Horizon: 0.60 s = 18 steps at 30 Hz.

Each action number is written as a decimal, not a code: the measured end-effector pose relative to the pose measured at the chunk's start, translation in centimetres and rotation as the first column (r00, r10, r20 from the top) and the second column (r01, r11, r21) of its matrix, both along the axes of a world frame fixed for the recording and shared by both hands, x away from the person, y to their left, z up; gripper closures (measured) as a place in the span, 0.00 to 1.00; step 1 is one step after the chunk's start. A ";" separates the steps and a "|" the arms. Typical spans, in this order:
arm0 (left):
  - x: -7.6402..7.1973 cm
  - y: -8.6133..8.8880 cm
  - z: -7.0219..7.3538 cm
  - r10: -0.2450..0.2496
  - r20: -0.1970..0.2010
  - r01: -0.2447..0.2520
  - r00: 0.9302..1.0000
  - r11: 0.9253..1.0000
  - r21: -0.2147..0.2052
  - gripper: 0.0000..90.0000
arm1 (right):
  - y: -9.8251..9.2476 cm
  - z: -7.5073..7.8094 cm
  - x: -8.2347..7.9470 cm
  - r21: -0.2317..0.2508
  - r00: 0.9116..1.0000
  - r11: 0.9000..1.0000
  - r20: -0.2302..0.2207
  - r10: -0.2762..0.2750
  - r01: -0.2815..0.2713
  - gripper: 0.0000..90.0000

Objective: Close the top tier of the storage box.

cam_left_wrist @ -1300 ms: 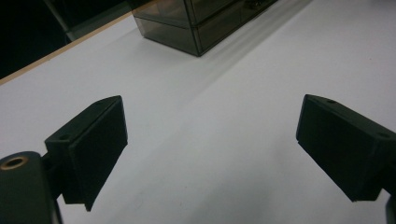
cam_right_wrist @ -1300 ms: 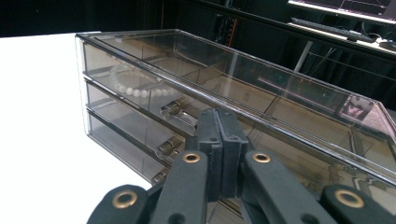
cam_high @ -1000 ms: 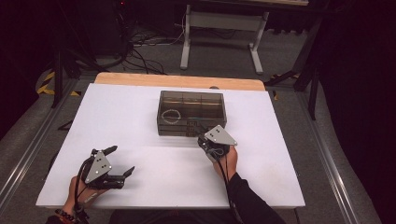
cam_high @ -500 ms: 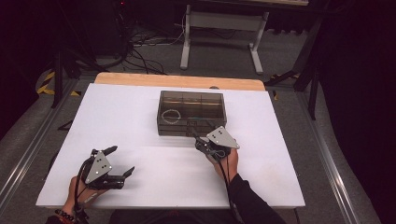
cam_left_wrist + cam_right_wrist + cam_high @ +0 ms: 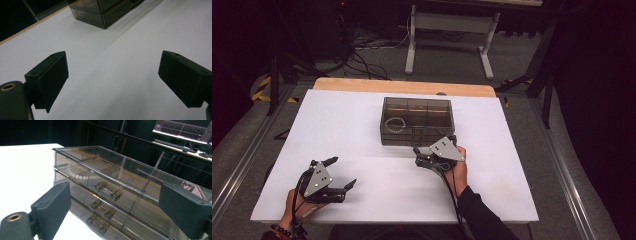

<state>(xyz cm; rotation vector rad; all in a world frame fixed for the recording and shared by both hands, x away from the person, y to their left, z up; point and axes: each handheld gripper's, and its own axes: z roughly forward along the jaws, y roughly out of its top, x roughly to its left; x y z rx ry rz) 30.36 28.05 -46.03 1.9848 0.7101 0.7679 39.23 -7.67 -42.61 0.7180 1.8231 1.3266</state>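
1. Drawer box (image 5: 417, 121) is a smoky see-through plastic organizer, sitting toward the far middle of the white tabletop (image 5: 337, 130).
2. From the right gripper view it's got three shallow drawers stacked, each with a little clear bar handle (image 5: 107, 191) on the front, all pushed in.
3. Top is split into compartments, and there's a white bead bracelet (image 5: 394, 123) lying in the left one.
4. Right tongs (image 5: 435, 145) are right at the front of the box, jaws have just been opening and now stand wide, nothing pinched between them.
5. Left tongs (image 5: 343, 173) sit well apart near the front left edge, also spread wide over bare tabletop.
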 end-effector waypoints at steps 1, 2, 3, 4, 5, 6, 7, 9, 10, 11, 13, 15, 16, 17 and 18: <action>0.0 0.0 0.0 0.001 0.000 -0.001 1.000 1.000 0.000 0.11 | 0.0 0.0 0.0 -0.006 1.000 1.000 0.001 0.004 -0.004 0.08; 0.0 0.0 0.0 0.001 0.000 -0.001 1.000 1.000 0.000 0.11 | 0.0 0.0 0.0 -0.006 1.000 1.000 0.001 0.004 -0.004 0.08; 0.0 0.0 0.0 0.001 -0.001 -0.001 1.000 1.000 -0.001 0.11 | 0.1 0.1 0.0 -0.023 1.000 0.999 -0.004 0.026 -0.026 0.07; 0.0 0.0 0.0 0.001 -0.001 -0.001 1.000 1.000 0.000 0.11 | 0.1 0.1 0.0 -0.023 0.999 0.999 -0.007 0.032 -0.032 0.06; 0.0 0.0 0.0 0.001 -0.001 -0.001 1.000 1.000 0.000 0.11 | 0.1 0.1 0.0 -0.023 0.999 0.999 -0.007 0.032 -0.032 0.06; 0.0 0.0 0.0 0.001 0.000 -0.001 1.000 1.000 0.000 0.11 | 0.1 0.1 -0.1 -0.025 0.999 0.999 -0.010 0.035 -0.035 0.07; 0.0 0.0 0.0 0.001 -0.001 -0.001 1.000 1.000 -0.001 0.11 | 0.1 0.1 -0.1 -0.029 0.999 0.999 -0.010 0.037 -0.037 0.06; 0.0 0.0 0.0 0.001 -0.001 -0.001 1.000 1.000 -0.001 0.11 | 0.1 0.2 -0.2 -0.039 0.999 0.998 -0.012 0.048 -0.049 0.06; 0.0 0.1 0.0 0.002 -0.002 -0.002 1.000 1.000 -0.003 0.11 | 0.0 0.3 -0.2 -0.046 0.999 0.998 -0.015 0.048 -0.049 0.06; 0.0 0.1 0.0 0.002 -0.002 -0.002 1.000 1.000 -0.003 0.11 | 0.0 0.3 -0.2 -0.052 0.999 0.997 -0.016 0.049 -0.050 0.05; 0.0 0.0 0.0 0.002 -0.003 -0.002 1.000 1.000 -0.003 0.11 | -0.1 0.3 -0.3 -0.055 0.998 0.997 -0.026 0.052 -0.054 0.05; 0.0 0.0 0.0 0.001 -0.002 -0.001 1.000 1.000 -0.001 0.10 | -0.2 0.4 -0.3 -0.055 0.998 0.997 -0.027 0.053 -0.054 0.05; 0.0 0.0 0.0 0.001 -0.002 -0.001 1.000 1.000 -0.001 0.10 | -0.2 0.5 -0.4 -0.053 0.998 0.997 -0.027 0.054 -0.055 0.06; 0.0 0.0 0.0 0.000 -0.005 0.000 1.000 1.000 -0.002 0.10 | -0.3 0.5 -0.4 -0.054 0.998 0.997 -0.030 0.053 -0.054 0.05; 0.0 0.0 0.0 0.000 -0.005 0.000 1.000 1.000 -0.002 0.10 | -0.3 0.5 -0.4 -0.054 0.998 0.997 -0.030 0.053 -0.054 0.05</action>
